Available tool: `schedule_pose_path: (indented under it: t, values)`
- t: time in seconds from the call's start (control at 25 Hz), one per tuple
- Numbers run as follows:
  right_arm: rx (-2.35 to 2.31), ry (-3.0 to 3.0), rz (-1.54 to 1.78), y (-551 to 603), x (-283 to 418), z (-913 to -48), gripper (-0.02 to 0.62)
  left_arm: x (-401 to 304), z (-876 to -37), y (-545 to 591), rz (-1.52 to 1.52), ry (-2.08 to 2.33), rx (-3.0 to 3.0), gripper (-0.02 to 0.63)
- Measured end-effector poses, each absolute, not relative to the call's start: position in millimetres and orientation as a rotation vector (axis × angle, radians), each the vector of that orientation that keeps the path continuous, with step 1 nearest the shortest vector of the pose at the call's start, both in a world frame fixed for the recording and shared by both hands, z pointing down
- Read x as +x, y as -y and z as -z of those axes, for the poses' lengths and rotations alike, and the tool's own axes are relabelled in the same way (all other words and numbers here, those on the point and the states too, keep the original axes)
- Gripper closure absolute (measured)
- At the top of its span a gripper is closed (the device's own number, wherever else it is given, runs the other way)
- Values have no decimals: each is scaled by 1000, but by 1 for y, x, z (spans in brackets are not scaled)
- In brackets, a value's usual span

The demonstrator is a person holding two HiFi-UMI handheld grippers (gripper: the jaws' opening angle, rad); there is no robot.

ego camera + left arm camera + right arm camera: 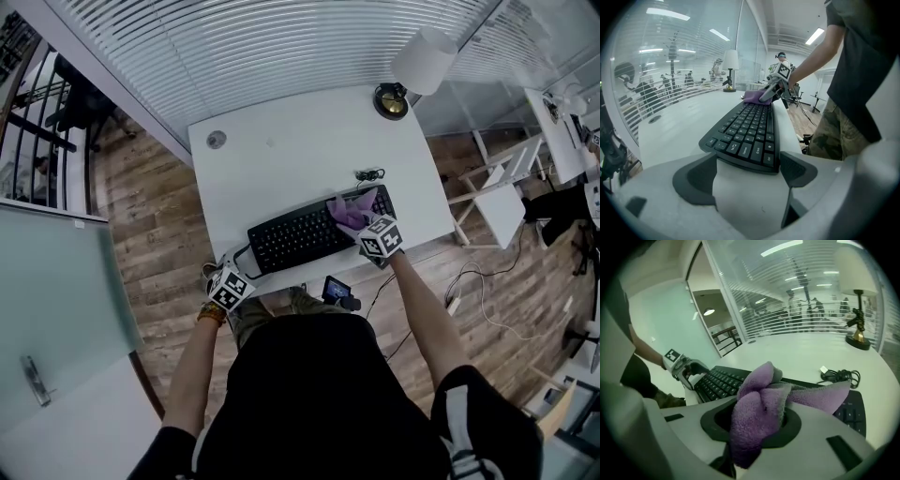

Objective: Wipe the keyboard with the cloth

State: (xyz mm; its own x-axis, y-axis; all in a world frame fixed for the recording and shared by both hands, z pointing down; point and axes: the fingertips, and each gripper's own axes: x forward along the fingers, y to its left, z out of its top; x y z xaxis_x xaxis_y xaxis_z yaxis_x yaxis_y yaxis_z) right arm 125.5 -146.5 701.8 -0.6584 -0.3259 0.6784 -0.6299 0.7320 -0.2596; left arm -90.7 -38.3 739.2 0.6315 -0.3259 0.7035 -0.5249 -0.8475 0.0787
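Left tongs (747, 165) are spread wide around the short left end of the black keyboard (302, 234). Their pads touch its edges, pinning it, I'd say, so it can't skate across the white tabletop (281, 159). Right tongs (752, 423) are clamped on a bunched purple cloth (759, 411), which is pressed down on the keyboard's right end, a sensible place to start a sweep. The keyboard sits keys up near the front edge. Its long axis runs across the person and is slightly skewed, with the right end farther away.
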Motion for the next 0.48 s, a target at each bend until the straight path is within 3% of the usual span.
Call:
schedule_pose_path:
  t: [0.48]
  values:
    - [643,2321,-672,138,96,-702,488,-90,-738,39,-1022,695,2579,190]
